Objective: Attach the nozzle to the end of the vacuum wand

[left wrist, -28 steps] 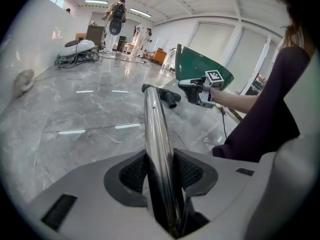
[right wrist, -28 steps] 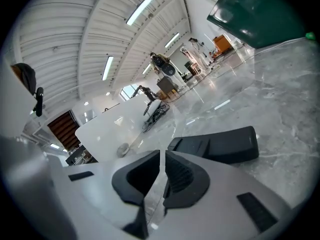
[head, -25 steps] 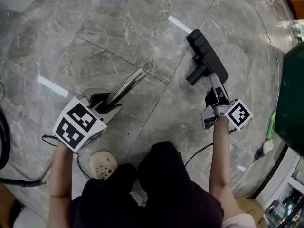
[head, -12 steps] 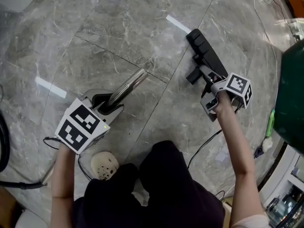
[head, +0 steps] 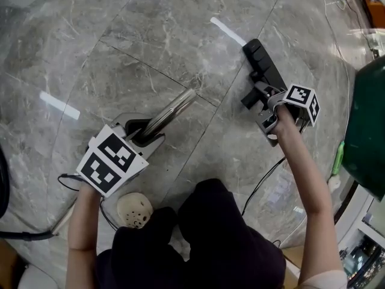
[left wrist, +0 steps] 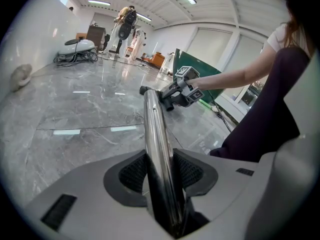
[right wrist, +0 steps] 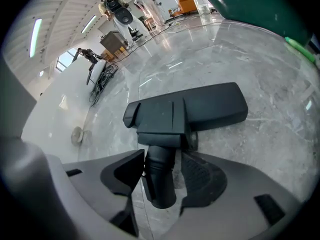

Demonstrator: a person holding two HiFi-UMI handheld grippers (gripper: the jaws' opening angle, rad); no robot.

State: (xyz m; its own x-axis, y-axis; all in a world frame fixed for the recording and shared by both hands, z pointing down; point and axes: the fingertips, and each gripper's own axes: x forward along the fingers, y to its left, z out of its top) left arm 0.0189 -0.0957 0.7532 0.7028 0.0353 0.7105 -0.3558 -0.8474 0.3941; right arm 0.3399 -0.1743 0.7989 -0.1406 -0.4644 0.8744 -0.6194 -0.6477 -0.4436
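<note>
The nozzle (head: pixel 263 65) lies on the marble floor (head: pixel 150 35). Its long head edge runs away from the person and its short neck angles back toward the wand (head: pixel 173 108). The right claw (head: pixel 257 98) is closed on that neck — in the right gripper view the nozzle (right wrist: pixel 200 109) head sits just past the right claw (right wrist: pixel 161 170). Both pads are against the round black neck, whose open end pokes back between the jaws.

To the nozzle's left, the left claw (head: pixel 143 136) is clamped tight on the wand. In the left gripper view the chrome wand (left wrist: pixel 156 139) runs out from between the pads of the left claw (left wrist: pixel 160 174), and its free end points at the nozzle.

Wand tip and neck are apart — a stretch of bare floor lies between them, crossed by one tile seam (head: pixel 207 104). Left of the nozzle and beyond it the floor is open. To the nozzle's right stands a green panel (head: pixel 367 125), well apart from the head's edge.
</note>
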